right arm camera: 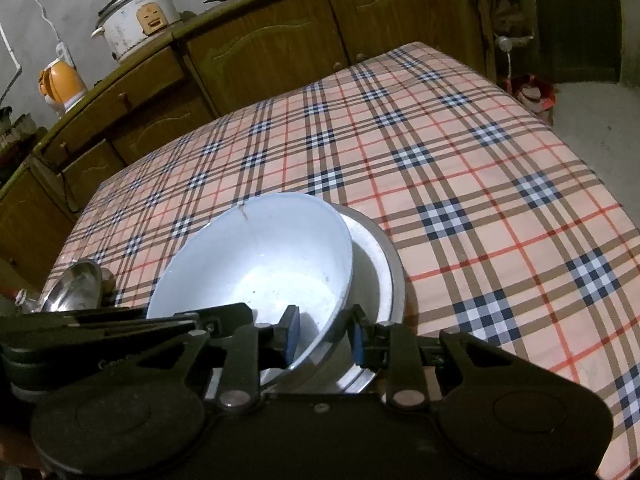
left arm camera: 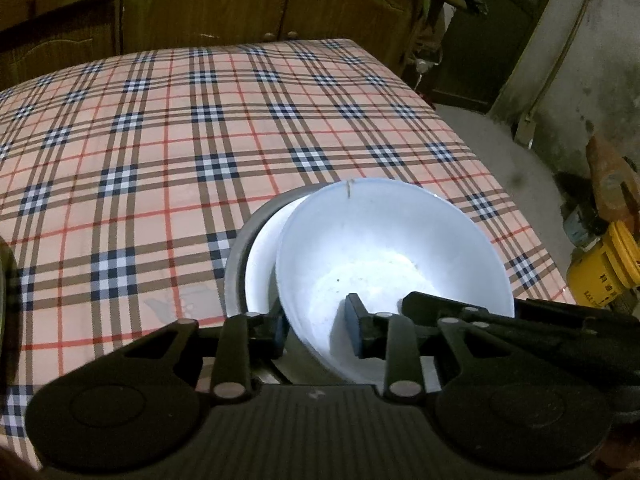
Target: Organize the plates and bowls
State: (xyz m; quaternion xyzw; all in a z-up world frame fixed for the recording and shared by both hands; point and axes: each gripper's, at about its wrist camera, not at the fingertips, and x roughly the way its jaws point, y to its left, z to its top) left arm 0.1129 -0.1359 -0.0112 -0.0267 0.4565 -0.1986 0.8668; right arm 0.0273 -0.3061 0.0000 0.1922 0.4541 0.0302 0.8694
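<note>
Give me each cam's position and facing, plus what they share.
Left wrist: sits behind the left gripper, looks forward over the white bowl across the plaid tablecloth to the wooden cabinets; the right gripper's fingers enter from the right.
Right wrist: sits behind the right gripper, same outlook from the bowl's other side; the left gripper enters from the left.
Shared: white bowl, each rim side between a gripper's fingers, tilted over the metal dish.
</note>
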